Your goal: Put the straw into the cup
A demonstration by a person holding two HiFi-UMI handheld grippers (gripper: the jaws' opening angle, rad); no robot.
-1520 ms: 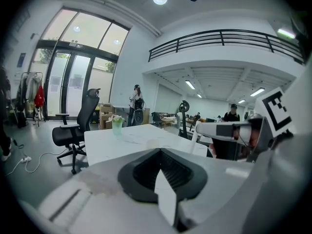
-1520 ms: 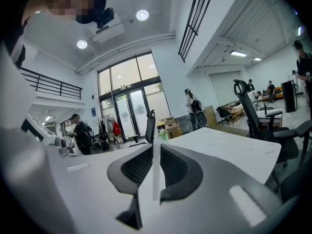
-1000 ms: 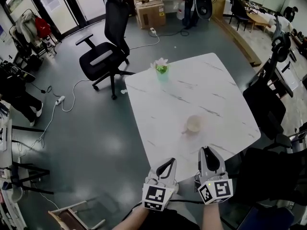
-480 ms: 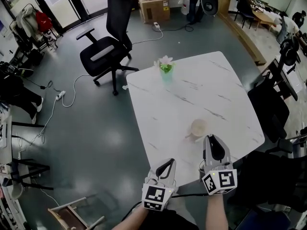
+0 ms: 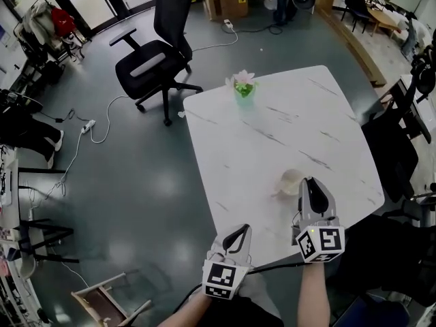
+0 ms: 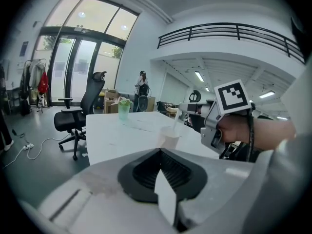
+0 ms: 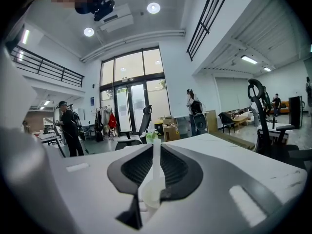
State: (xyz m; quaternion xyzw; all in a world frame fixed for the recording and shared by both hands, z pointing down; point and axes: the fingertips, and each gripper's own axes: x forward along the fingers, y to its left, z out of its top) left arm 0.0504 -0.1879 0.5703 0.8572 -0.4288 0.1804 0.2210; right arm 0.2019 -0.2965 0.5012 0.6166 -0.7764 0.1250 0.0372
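Straw (image 6: 177,120) in level right gripper (image 5: 308,181), over cup (image 5: 289,180)

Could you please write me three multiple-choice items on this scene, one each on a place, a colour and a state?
1. Where does the cup stand?
A) on the table, by the right gripper
B) right beside the vase
C) on the floor

2. What colour is the vase?
A) red
B) green
C) black

3. How are the right gripper's fingers?
A) wide open, empty
B) shut on the cup's rim
C) shut on the straw

Key:
1 A, the cup sits at that gripper's tip, far from the vase.
2 B, its glass shows green.
3 C, the right gripper view shows the straw pinched between them.
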